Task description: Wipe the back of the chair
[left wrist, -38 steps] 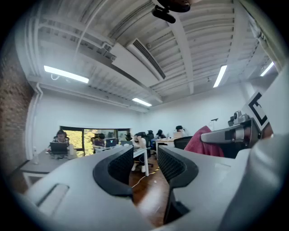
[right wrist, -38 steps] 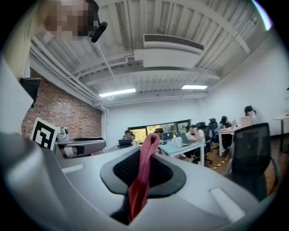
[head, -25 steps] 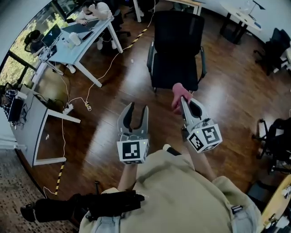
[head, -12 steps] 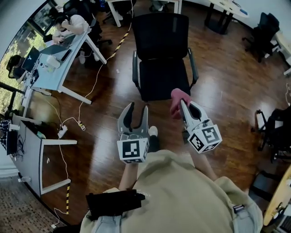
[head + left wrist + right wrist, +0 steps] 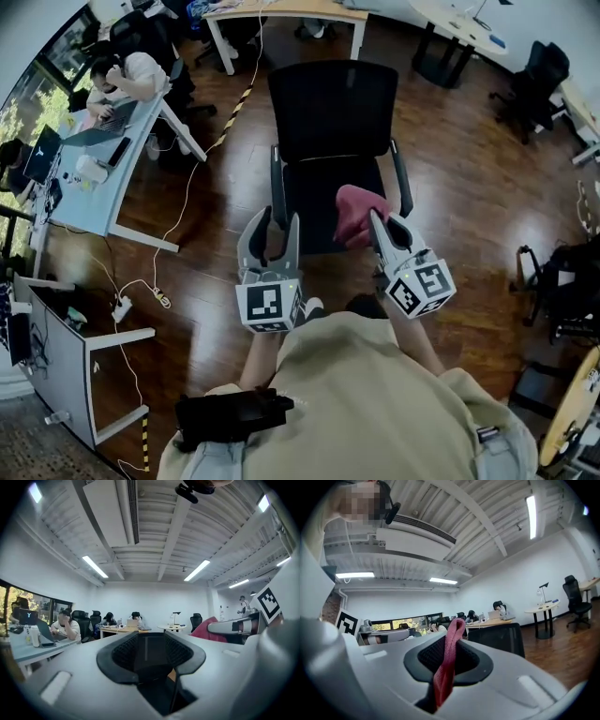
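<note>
Tally: one black chair; one red cloth; two tongs: left tongs, right tongs.

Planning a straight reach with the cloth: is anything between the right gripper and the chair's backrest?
Nothing visible. The right gripper, shut on the red cloth, is above the seat; the backrest lies open beyond.

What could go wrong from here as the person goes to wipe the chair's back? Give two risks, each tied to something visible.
1. The right gripper pinches only a thin fold of the red cloth; dragging may pull it free.
2. The left gripper is open and empty, so nothing steadies the chair; it may turn or shift under pressure.
</note>
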`<act>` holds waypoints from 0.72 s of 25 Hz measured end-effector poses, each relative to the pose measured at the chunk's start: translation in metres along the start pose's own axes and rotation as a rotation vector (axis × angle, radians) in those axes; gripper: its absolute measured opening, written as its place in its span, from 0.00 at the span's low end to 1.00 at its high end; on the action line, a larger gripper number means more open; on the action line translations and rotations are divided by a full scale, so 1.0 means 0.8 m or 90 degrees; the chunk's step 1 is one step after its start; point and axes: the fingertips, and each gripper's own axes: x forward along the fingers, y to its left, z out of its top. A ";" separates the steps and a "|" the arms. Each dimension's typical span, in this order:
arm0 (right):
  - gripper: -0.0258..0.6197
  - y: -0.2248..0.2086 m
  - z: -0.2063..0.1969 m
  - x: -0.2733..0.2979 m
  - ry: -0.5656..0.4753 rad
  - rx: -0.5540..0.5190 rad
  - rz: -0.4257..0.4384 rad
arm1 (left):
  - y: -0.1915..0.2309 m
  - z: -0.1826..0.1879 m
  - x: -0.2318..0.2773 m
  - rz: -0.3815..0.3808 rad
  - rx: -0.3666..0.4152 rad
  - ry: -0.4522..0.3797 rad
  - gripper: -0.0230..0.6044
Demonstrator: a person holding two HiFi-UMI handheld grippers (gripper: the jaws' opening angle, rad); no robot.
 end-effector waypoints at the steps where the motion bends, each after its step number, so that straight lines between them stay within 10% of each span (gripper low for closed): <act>1: 0.08 -0.011 -0.004 0.009 0.009 0.009 -0.002 | -0.002 -0.002 0.014 -0.009 0.001 0.005 0.27; 11: 0.08 -0.174 -0.006 0.134 0.015 0.039 0.015 | 0.002 -0.034 0.197 0.022 0.004 0.033 0.27; 18: 0.08 -0.259 -0.056 0.308 0.052 0.029 0.131 | 0.018 -0.068 0.296 0.104 -0.018 0.068 0.27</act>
